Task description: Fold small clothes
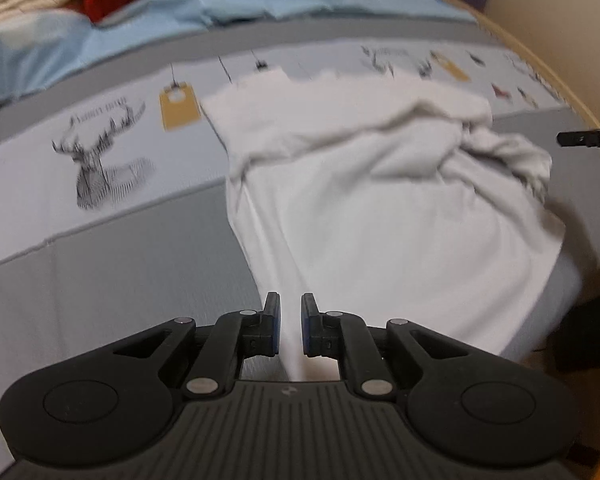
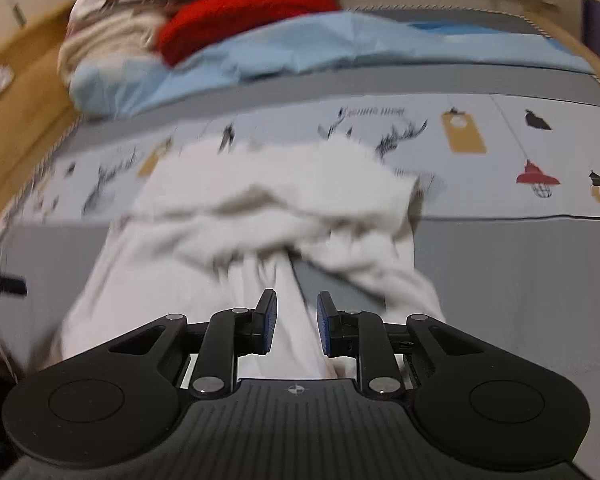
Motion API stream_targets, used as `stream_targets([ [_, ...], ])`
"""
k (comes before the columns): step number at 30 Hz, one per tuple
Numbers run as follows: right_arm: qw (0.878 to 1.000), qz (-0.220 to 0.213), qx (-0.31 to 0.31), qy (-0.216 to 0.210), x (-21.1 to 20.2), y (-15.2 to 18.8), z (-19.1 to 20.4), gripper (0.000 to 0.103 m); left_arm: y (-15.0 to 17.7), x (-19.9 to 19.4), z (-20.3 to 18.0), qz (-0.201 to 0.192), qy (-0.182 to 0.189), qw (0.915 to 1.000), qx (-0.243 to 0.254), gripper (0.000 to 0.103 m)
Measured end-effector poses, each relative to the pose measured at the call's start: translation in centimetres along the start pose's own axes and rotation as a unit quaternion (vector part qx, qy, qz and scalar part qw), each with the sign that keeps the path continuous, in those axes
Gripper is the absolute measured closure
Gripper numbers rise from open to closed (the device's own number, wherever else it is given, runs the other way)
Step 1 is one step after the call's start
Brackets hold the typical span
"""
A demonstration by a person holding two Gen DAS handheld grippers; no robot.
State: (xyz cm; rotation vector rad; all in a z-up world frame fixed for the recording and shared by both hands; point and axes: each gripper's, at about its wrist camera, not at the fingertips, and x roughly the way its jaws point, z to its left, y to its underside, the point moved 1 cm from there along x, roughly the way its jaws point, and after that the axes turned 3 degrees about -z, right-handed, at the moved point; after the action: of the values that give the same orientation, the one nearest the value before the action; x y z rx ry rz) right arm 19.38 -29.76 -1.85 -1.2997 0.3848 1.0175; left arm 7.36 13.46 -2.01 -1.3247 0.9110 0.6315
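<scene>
Folding the white garment (image 1: 380,216) on the bed (image 1: 120,280)

Both tongs (image 1: 290,322) (image 2: 297,322) hover slightly parted, gripping nothing; best smooth the rumpled far edge before regrasping.

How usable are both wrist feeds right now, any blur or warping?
Left wrist: mild motion blur, the white garment readable, the deer print smeared, fisheye bowing at the edges. Right wrist: heavier blur, garment folds streaked; the gripper itself stays sharp.
</scene>
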Motion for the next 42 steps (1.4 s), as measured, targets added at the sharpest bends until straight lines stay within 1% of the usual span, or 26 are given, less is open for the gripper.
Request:
stream_targets([
  [4, 0.998, -0.010, 0.054, 0.009, 2.2, -1.6, -0.3, 0.080, -1.1, 0.3, -1.2, -0.048, 0.001, 0.9988, -0.008, 0.092],
  [7, 0.994, -0.023, 0.105, 0.003, 4.0, -2.7, -0.6, 0.084, -2.3, 1.1, -2.6, -0.062, -0.007, 0.9976, 0.028, 0.092],
  [8, 0.992, -0.024, 0.123, 0.000, 4.7, -3.1, -0.7, 0.084, -2.6, 1.2, -2.9, -0.073, -0.004, 0.9968, 0.034, 0.092],
  [11, 0.985, -0.018, 0.170, -0.004, 6.7, -3.5, -0.7, 0.084, -4.7, 2.0, -4.2, -0.096, 0.011, 0.9944, 0.043, 0.092],
  [13, 0.980, -0.013, 0.197, -0.002, 8.1, -4.0, -0.6, 0.081, -6.7, 2.8, -5.6, -0.112, 0.018, 0.9918, 0.060, 0.092],
  [15, 0.977, -0.011, 0.214, -0.002, 9.4, -4.6, -0.3, 0.081, -9.0, 4.0, -7.1, -0.125, 0.033, 0.9891, 0.072, 0.092],
  [17, 0.978, -0.004, 0.208, 0.008, 10.4, -5.1, -0.1, 0.081, -11.4, 6.2, -9.0, -0.130, 0.052, 0.9867, 0.082, 0.092],
  [18, 0.979, 0.008, 0.203, 0.023, 10.9, -5.2, -0.2, 0.081, -12.4, 7.5, -10.0, -0.129, 0.056, 0.9860, 0.089, 0.092],
  [20, 0.977, 0.036, 0.202, 0.048, 11.6, -5.2, -0.9, 0.081, -13.8, 10.3, -11.7, -0.124, 0.058, 0.9855, 0.101, 0.087],
  [22, 0.975, 0.065, 0.198, 0.075, 12.1, -5.1, -1.9, 0.081, -14.9, 13.6, -13.4, -0.115, 0.055, 0.9853, 0.113, 0.076],
  [24, 0.973, 0.084, 0.186, 0.106, 12.2, -5.0, -3.1, 0.081, -15.6, 16.5, -14.8, -0.105, 0.056, 0.9848, 0.126, 0.073],
  [26, 0.972, 0.086, 0.175, 0.128, 11.7, -5.3, -4.3, 0.075, -16.1, 18.9, -15.9, -0.098, 0.053, 0.9842, 0.138, 0.067],
  [28, 0.971, 0.084, 0.158, 0.158, 11.1, -5.5, -5.6, 0.062, -16.5, 20.6, -16.8, -0.099, 0.047, 0.9824, 0.152, 0.061],
  [30, 0.968, 0.094, 0.144, 0.181, 10.9, -5.3, -7.1, 0.053, -16.9, 22.1, -17.8, -0.096, 0.036, 0.9799, 0.171, 0.061],
  [33, 0.962, 0.128, 0.145, 0.194, 11.9, -4.2, -9.0, 0.052, -17.2, 23.7, -18.3, -0.102, 0.024, 0.9765, 0.188, 0.061],
  [35, 0.959, 0.158, 0.137, 0.190, 13.2, -3.1, -9.5, 0.051, -17.5, 24.2, -17.9, -0.102, 0.018, 0.9762, 0.190, 0.081],
  [36, 0.959, 0.171, 0.130, 0.187, 13.8, -2.7, -9.5, 0.051, -17.8, 24.1, -17.4, -0.102, 0.017, 0.9768, 0.187, 0.096],
  [37, 0.959, 0.181, 0.121, 0.184, 14.4, -2.4, -9.4, 0.051, -18.1, 23.7, -16.6, -0.103, 0.018, 0.9777, 0.182, 0.098],
  [39, 0.960, 0.186, 0.099, 0.186, 15.1, -2.2, -8.8, 0.054, -19.3, 21.9, -14.1, -0.120, 0.011, 0.9795, 0.161, 0.099],
  [40, 0.961, 0.185, 0.086, 0.186, 15.4, -2.2, -8.4, 0.059, -20.0, 20.8, -12.2, -0.132, 0.000, 0.9808, 0.144, 0.103],
  [41, 0.962, 0.185, 0.078, 0.186, 15.5, -2.1, -8.0, 0.064, -20.7, 19.5, -10.0, -0.143, -0.017, 0.9819, 0.123, 0.103],
  [42, 0.963, 0.183, 0.075, 0.181, 15.6, -2.2, -7.8, 0.080, -21.3, 18.1, -7.2, -0.156, -0.042, 0.9823, 0.096, 0.103],
])
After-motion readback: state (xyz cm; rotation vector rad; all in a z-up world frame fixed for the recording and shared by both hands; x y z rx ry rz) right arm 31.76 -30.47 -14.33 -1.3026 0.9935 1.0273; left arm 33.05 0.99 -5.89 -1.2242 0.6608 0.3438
